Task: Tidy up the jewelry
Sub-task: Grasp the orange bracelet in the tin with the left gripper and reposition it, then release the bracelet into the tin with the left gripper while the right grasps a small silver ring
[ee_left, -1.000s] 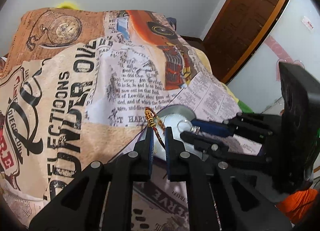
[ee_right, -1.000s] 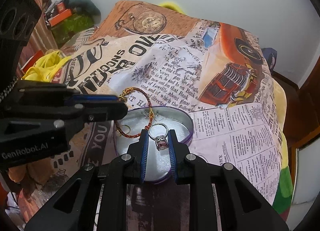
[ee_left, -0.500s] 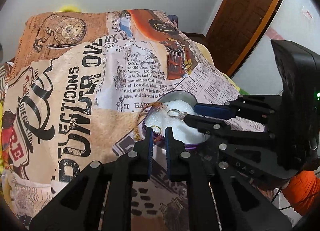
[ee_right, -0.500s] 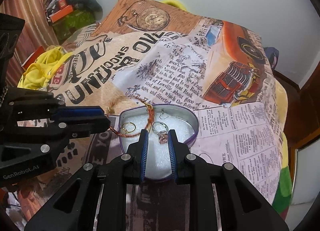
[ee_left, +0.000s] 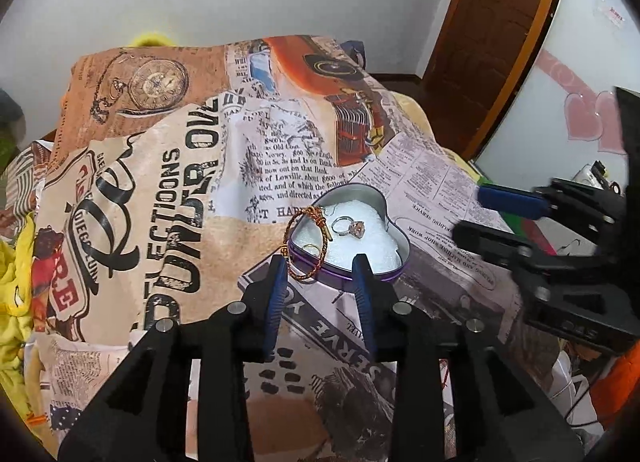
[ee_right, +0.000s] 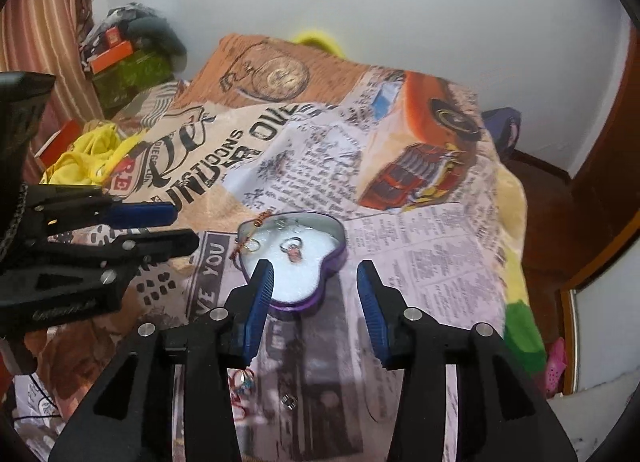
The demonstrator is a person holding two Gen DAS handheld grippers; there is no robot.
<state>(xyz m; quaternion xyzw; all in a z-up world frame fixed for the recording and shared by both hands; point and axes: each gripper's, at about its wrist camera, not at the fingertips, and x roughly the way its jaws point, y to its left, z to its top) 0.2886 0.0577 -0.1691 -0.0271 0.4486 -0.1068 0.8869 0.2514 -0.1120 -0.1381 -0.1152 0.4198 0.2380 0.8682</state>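
A purple heart-shaped tin [ee_left: 390, 218] [ee_right: 334, 258] with white padding sits on the printed bedspread. In it lie a silver ring with a pink stone [ee_left: 351, 227] [ee_right: 293, 249] and a small gold ring [ee_left: 310, 248] [ee_right: 252, 246]. A red-gold braided bracelet [ee_left: 304, 242] [ee_right: 245, 241] hangs over the tin's left rim. My left gripper [ee_left: 320, 268] is open and empty just before the tin. My right gripper [ee_right: 314, 276] is open and empty over the tin's near edge.
More small jewelry [ee_right: 242, 382] lies on the bedspread [ee_left: 168, 182] below my right gripper, with a small silver piece [ee_right: 289, 402] beside it. Yellow cloth [ee_right: 86, 158] and boxes sit at the left. A wooden door [ee_left: 492, 46] stands at the right.
Both grippers opened and drew back from the tin. The ring left my right gripper and lies in the tin; the bracelet left my left gripper and rests on the rim.
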